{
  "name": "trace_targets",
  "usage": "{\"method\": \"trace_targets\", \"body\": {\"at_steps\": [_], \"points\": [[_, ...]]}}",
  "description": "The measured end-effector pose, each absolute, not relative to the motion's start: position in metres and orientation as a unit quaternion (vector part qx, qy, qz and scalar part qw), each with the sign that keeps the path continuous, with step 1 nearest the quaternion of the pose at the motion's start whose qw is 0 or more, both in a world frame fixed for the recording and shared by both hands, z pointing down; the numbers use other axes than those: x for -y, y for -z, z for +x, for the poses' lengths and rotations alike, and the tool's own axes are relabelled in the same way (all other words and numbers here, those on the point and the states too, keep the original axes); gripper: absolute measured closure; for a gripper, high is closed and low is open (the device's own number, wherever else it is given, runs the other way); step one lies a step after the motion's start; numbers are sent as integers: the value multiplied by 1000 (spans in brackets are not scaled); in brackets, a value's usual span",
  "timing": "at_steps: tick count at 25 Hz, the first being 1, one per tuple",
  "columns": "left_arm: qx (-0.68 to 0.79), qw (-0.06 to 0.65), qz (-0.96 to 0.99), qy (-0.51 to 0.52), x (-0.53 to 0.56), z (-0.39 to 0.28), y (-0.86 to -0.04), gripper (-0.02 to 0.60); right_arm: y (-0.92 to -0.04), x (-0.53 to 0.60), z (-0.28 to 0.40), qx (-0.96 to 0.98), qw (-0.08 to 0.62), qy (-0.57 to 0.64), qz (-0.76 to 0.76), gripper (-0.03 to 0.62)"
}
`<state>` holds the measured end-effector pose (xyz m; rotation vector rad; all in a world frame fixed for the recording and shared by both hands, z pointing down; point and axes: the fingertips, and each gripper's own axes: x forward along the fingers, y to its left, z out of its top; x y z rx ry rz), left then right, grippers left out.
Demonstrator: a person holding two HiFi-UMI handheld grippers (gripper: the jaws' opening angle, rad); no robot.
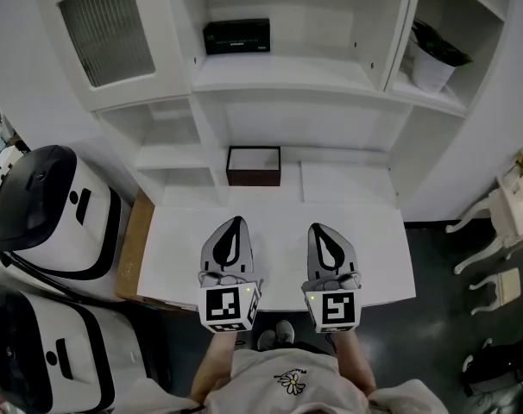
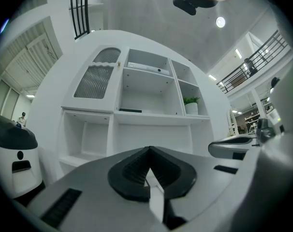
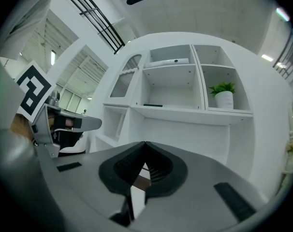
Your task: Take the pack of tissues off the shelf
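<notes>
White tabletop [image 1: 179,248]: left gripper [image 1: 236,221], right gripper [image 1: 321,228] near front edge, closed, empty; tissue pack [image 1: 236,36] on shelf [image 1: 283,72] beyond.

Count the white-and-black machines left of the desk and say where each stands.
2. One white-and-black machine stands beside the desk's left edge; the other is nearer the person, at bottom left. More may be out of view.

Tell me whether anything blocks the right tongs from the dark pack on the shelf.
Nothing visible does. The pack of tissues lies alone on an open shelf, no door before it. The brown box sits lower, below the likely path of the right tongs.
</notes>
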<state>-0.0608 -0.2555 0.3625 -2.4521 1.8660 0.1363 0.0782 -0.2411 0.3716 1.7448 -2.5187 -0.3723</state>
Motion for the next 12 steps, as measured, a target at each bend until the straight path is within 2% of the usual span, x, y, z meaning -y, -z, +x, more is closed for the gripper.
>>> {"method": "trace_targets", "body": {"at_steps": [12], "points": [[-610, 36, -790, -46, 262, -60, -360, 581, -376, 240, 84, 815, 8, 103, 570, 591]]}}
